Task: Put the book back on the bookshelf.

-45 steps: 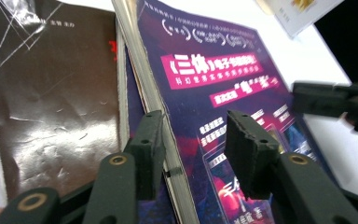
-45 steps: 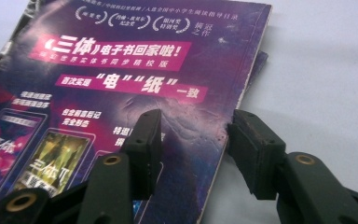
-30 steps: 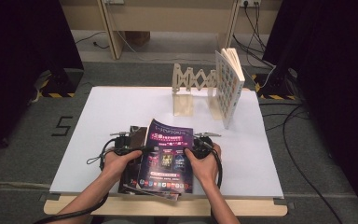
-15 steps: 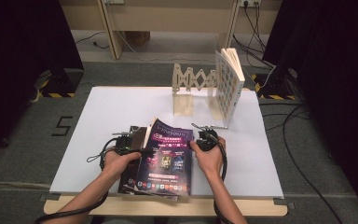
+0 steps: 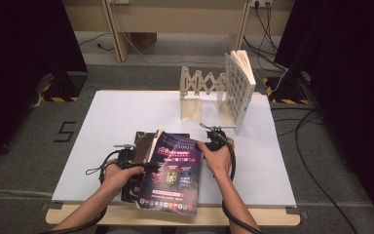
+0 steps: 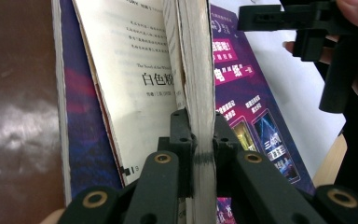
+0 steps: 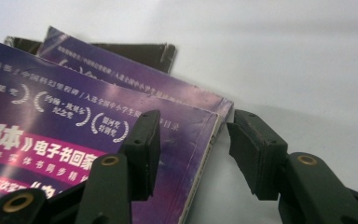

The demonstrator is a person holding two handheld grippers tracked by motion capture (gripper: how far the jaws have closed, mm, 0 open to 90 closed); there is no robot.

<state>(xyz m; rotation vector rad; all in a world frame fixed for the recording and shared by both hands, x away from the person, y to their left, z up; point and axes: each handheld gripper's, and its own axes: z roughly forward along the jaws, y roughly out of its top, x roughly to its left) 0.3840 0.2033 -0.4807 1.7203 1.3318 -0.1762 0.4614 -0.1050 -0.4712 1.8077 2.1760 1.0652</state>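
- The purple book (image 5: 173, 175) lies at the near edge of the white surface (image 5: 117, 117), well short of the wooden rack (image 5: 199, 90), with its cover lifted.
- The left claw (image 6: 200, 154) is clamped on the book's block of pages (image 6: 198, 70), one jaw on each side.
- The right claw (image 7: 193, 140) stands apart at the book's far corner; one jaw sits over the cover, the other over bare surface.
- Whether that jaw touches the cover is hard to tell.
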